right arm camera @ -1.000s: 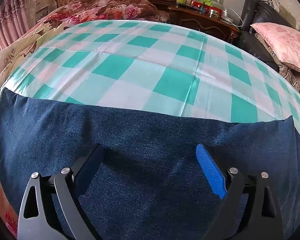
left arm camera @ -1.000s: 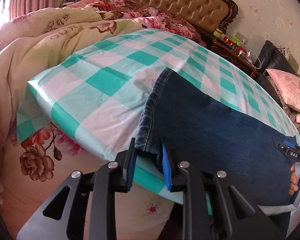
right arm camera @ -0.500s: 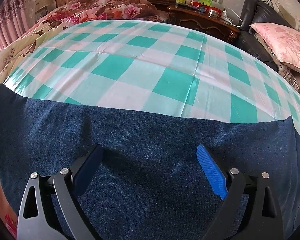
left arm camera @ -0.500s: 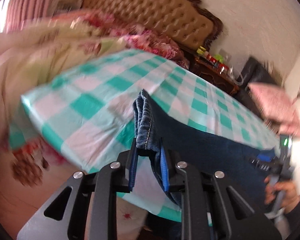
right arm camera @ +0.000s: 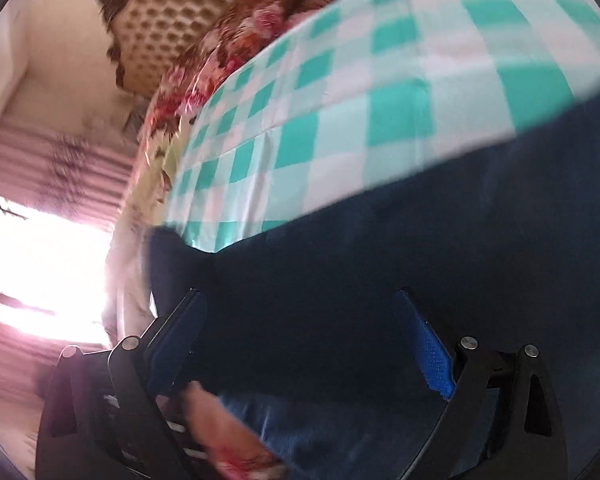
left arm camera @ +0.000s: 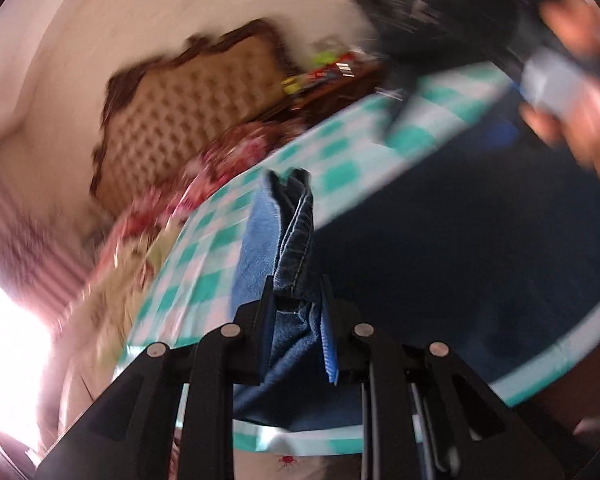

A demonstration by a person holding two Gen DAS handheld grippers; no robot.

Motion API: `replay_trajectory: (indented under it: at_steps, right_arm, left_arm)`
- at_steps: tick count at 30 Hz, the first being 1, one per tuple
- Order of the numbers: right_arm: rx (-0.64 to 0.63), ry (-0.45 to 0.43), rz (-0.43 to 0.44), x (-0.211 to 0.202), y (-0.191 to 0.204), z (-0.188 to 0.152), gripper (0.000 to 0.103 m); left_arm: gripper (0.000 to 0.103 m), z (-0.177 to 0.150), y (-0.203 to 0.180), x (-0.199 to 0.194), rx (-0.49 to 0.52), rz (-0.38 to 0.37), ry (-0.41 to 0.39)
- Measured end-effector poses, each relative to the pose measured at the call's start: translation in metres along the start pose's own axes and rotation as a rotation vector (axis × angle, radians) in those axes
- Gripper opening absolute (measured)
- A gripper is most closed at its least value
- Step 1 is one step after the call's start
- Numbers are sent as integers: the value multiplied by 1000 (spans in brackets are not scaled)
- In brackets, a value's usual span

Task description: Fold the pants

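Dark blue jeans [left arm camera: 480, 248] lie on a table with a green and white checked cloth [left arm camera: 204, 248]. My left gripper [left arm camera: 296, 300] is shut on the hem of a jeans leg [left arm camera: 296, 232] and holds it lifted above the table, the pale inside of the denim showing. My right gripper [right arm camera: 300, 304] is open over the dark denim [right arm camera: 420, 232], its blue pads [right arm camera: 428, 340] wide apart with nothing between them. In the left wrist view the right gripper and the hand holding it [left arm camera: 572, 92] are at the upper right. Both views are blurred.
A bed with a tufted tan headboard [left arm camera: 188, 108] and floral bedding [left arm camera: 228, 156] is behind the table. A dark wooden nightstand with small items [left arm camera: 324, 76] is beside it. A bright window with pink curtains [right arm camera: 40, 248] is on the left.
My left gripper has lifted the jeans hem and swung it up and toward the right gripper, tilting the view. My right gripper has tilted and stays open over the denim.
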State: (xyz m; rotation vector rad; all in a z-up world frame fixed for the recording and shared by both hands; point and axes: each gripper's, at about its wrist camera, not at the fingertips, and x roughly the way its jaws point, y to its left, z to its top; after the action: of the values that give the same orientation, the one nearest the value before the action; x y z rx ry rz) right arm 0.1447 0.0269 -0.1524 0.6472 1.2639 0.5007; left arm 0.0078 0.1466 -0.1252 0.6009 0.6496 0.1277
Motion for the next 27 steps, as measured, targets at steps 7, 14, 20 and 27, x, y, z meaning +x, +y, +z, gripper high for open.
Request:
replay_trajectory:
  at_steps: [7, 14, 20, 27]
  right_arm:
    - [-14, 18, -19, -6, -7, -11, 87]
    - [-57, 56, -25, 3, 2, -17, 87]
    - [-59, 103, 3, 4, 11, -21, 87]
    - [0, 199, 111, 20, 26, -15, 89]
  left_arm:
    - [38, -19, -48, 13, 134, 37, 12]
    - [55, -17, -41, 18, 80, 34, 28]
    - [19, -9, -42, 26, 73, -38, 16]
    - [17, 0, -26, 8, -17, -47, -31]
